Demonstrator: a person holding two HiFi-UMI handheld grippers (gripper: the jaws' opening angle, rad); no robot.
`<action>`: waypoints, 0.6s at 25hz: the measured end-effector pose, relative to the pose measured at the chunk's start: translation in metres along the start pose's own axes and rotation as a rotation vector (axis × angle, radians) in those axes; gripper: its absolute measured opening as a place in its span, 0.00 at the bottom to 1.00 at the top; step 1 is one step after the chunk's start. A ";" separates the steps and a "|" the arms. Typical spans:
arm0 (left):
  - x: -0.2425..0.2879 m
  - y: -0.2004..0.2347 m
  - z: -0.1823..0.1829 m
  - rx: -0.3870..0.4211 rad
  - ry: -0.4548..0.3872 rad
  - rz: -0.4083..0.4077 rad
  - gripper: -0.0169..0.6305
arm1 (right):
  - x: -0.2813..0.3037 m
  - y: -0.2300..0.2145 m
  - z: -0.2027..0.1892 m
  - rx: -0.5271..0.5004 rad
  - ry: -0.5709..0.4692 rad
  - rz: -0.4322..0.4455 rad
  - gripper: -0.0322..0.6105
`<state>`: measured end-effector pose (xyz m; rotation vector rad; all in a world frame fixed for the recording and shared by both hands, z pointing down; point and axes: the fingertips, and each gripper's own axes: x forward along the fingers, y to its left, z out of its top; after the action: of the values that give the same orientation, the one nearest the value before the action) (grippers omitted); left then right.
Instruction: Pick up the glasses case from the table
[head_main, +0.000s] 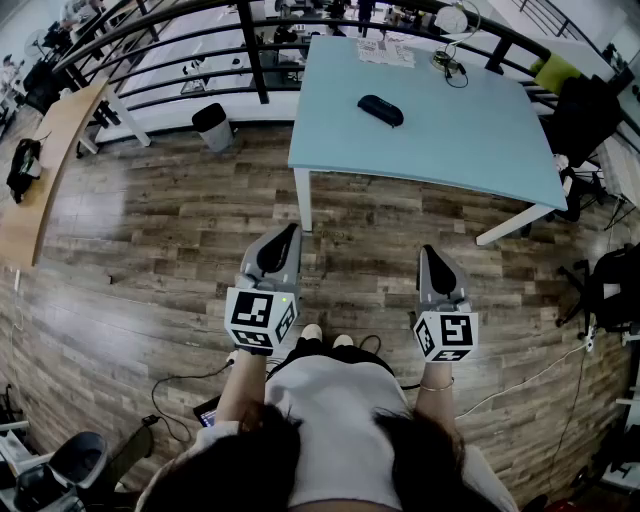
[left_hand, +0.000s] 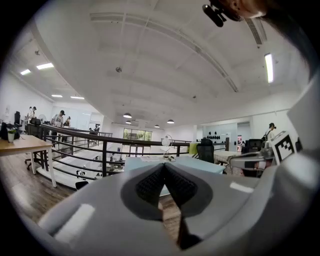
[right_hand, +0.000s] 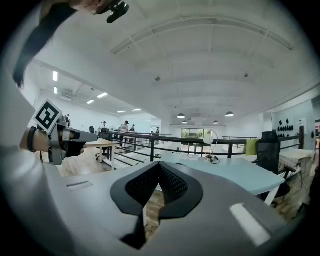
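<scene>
While both tools hang over the wood floor (head_main: 150, 220) in the lower half of the head view, I log the surroundings first. A light blue table (head_main: 450, 150) on white legs fills the upper centre and right of the frame. The glasses case (head_main: 381, 110), dark and oblong, lies flat on its top, toward the far left part. Papers (head_main: 386, 52) and a small device with cables (head_main: 450, 66) sit at the table's far edge, well apart from the case. A black railing (head_main: 250, 50) runs behind the table across the top of the frame, with a grey bin (head_main: 212, 127) at its foot, left of the table. A wooden desk (head_main: 40, 180) carrying a black bag (head_main: 22, 168) lies at the left edge, and a black chair (head_main: 585, 115) at the upper right. Only floor and the table's near edge lie between the tools and the case.

From the two gripper views I cannot make out the case with confidence: each body covers the lower frame, and the tabletop shows only as a thin edge-on strip.

The left gripper (head_main: 292, 230) points toward the table with its tips meeting and nothing between the pads. The right gripper (head_main: 428, 250) is likewise fully closed and empty, and both are well apart from the case.
</scene>
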<state>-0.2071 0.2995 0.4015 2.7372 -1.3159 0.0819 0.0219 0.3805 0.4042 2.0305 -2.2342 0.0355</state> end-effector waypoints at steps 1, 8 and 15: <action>-0.001 -0.002 -0.001 0.009 0.001 0.009 0.11 | -0.003 -0.002 -0.002 0.003 0.000 0.001 0.05; -0.008 -0.025 -0.009 0.039 0.013 0.055 0.11 | -0.021 -0.024 -0.014 0.024 0.005 0.021 0.05; 0.006 -0.038 -0.019 0.047 0.049 0.065 0.11 | -0.018 -0.040 -0.027 0.052 0.024 0.051 0.06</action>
<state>-0.1740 0.3205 0.4183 2.7118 -1.4080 0.1858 0.0650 0.3975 0.4266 1.9872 -2.2935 0.1230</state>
